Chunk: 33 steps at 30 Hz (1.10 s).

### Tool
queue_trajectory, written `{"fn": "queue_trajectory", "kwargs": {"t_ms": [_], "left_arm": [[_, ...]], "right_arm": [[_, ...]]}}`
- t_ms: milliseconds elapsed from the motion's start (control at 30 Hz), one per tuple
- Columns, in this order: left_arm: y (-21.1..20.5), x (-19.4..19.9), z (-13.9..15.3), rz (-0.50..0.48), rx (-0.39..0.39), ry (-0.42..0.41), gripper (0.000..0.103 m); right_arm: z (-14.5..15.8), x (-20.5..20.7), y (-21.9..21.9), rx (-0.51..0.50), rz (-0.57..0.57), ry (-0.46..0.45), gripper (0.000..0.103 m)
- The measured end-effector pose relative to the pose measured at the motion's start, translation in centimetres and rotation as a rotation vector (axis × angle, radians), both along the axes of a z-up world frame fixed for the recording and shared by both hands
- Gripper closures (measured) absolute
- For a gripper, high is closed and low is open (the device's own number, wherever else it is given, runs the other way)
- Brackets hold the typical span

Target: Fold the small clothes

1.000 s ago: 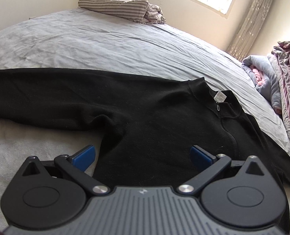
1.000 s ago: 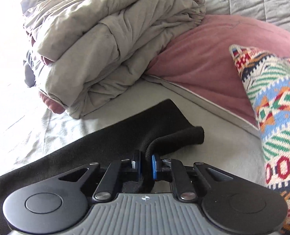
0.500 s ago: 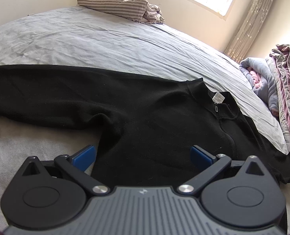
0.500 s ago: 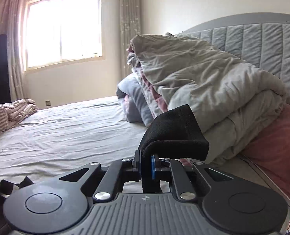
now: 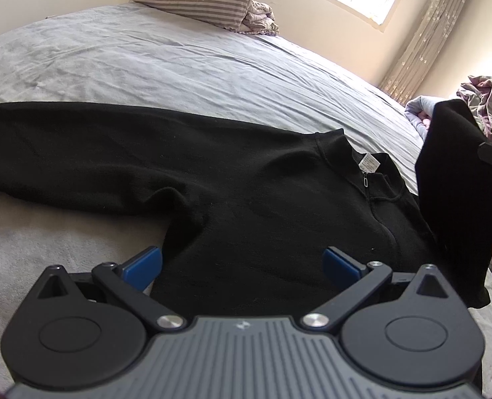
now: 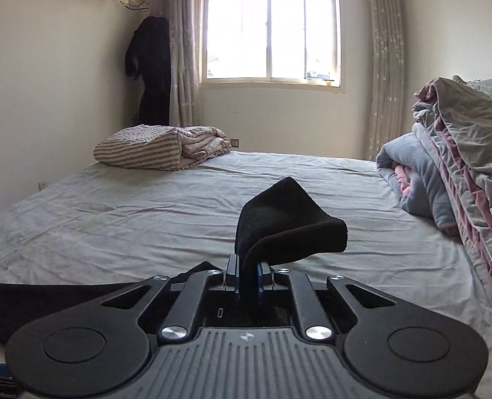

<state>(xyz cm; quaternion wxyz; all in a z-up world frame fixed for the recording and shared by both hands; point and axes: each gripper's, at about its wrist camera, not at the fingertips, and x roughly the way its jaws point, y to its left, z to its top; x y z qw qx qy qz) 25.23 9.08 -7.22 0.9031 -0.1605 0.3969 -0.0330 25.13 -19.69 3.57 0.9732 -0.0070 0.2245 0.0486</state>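
Note:
A black zip-neck sweater (image 5: 246, 206) lies spread on the grey bed sheet (image 5: 179, 60), one sleeve stretched out to the left. My left gripper (image 5: 242, 261) is open and hovers just above the sweater's body. My right gripper (image 6: 247, 274) is shut on the cuff of the other sleeve (image 6: 285, 219) and holds it up off the bed. That raised sleeve (image 5: 458, 193) hangs at the right of the left wrist view, beside the collar with its white label (image 5: 369, 164).
A folded striped blanket (image 6: 159, 146) lies at the far corner of the bed. A pile of grey and pink quilts (image 6: 462, 179) lies along the right side. A window (image 6: 269, 26), curtains and a dark hanging garment (image 6: 152, 66) are at the far wall.
My right gripper has lifted the sleeve cuff off the bed and swung it from facing the quilts and headboard towards the window. The raised sleeve has come into the left wrist view.

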Motion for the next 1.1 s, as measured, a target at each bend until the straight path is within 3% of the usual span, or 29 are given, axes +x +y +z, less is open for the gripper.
{"fn": "queue_trajectory", "kwargs": {"t_ms": [167,267,433,533,600,700,800,867,933,1000,1100], "left_arm": [[0.5,0.1,-0.1,0.019,-0.018,0.004,0.001],[1.2,0.1,-0.2,0.035,-0.077,-0.013,0.001],[3.5,-0.3,-0.7,0.097,-0.315,-0.117,0.006],[4.8,0.2,-1.9,0.075,-0.486,-0.095,0.013],[5.2,0.7,-2.6,0.07,-0.529,-0.069,0.019],[5.1,1.2,-3.6,0.065,-0.537,-0.027,0.025],[4.3,1.4,-4.4,0.053,-0.54,0.023,0.034],[3.7,1.6,-4.6,0.041,-0.554,0.033,0.046],[3.2,2.1,-4.8,0.035,-0.571,0.04,0.05],[2.6,2.8,-5.0,0.03,-0.556,0.042,0.057],[1.1,3.7,-4.7,0.014,-0.435,0.036,0.088]], "right_arm": [[-4.1,-0.5,5.2,-0.028,0.137,0.101,0.092],[-6.6,-1.5,7.1,-0.055,0.194,0.147,0.091],[-9.2,-2.5,8.4,-0.042,0.283,0.23,0.086],[-9.1,-3.7,8.8,-0.025,0.354,0.252,0.081],[-8.4,-5.0,8.5,-0.011,0.395,0.238,0.076],[-7.7,-6.6,7.5,-0.014,0.391,0.213,0.059],[-7.4,-8.3,6.0,-0.038,0.358,0.187,0.054],[-7.3,-9.4,4.6,-0.037,0.324,0.172,0.05],[-7.4,-10.4,3.1,-0.017,0.305,0.155,0.04],[-7.8,-11.0,1.6,-0.002,0.287,0.147,0.039],[-8.4,-11.2,-0.2,0.011,0.229,0.141,0.035]]}}
